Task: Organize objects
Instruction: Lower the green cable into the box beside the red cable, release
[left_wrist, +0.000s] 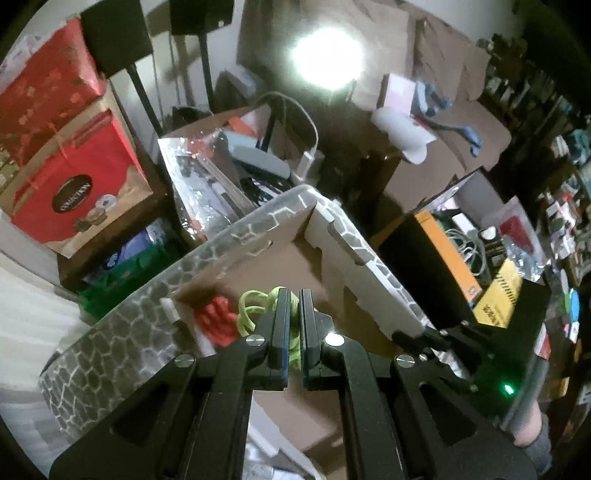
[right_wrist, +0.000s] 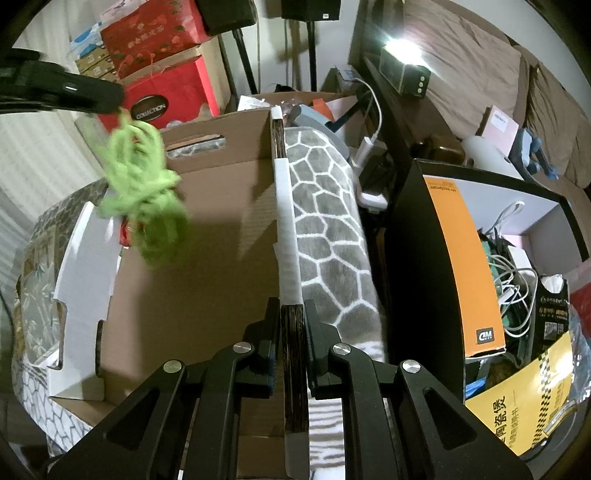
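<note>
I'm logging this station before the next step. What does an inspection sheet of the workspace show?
Surface: nothing seen bare.
Job's things: green cord bundle over open cardboard box; red item inside.
Clutter: orange-and-black box, yellow box, red gift bag.
Grippers: left gripper shut on green cord bundle; right gripper shut on dark wooden strip.
Cables: white cables tangled.
Surroundings: bright lamp, patterned blanket.
</note>
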